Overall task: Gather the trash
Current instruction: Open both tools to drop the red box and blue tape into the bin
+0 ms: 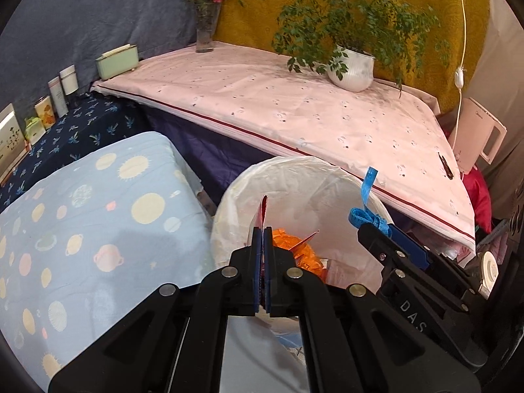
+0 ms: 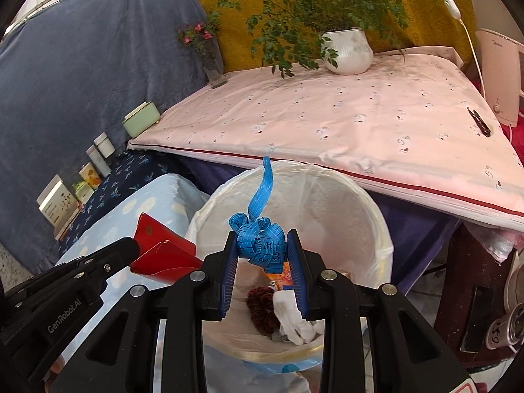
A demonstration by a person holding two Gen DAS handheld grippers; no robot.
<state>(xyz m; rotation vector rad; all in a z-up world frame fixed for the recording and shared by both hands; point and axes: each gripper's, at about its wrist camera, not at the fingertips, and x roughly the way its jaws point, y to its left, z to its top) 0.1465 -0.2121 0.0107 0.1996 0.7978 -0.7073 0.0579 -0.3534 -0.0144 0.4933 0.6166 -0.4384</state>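
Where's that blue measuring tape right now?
The blue measuring tape is bunched between the right gripper's jaws, above the open white-lined trash bin, with the red card in the left gripper alongside.

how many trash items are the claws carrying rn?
2. A red paper piece is pinched in the left claw; a bundled blue tape measure is clamped in the right claw. Both hang over the lined bin.

Blue tape measure [image 2: 262,239], bunched in a knot with one end curling upward, hangs above the white-lined bin [image 2: 370,203]; folded red card [image 2: 163,252] sits over the bin's left rim.
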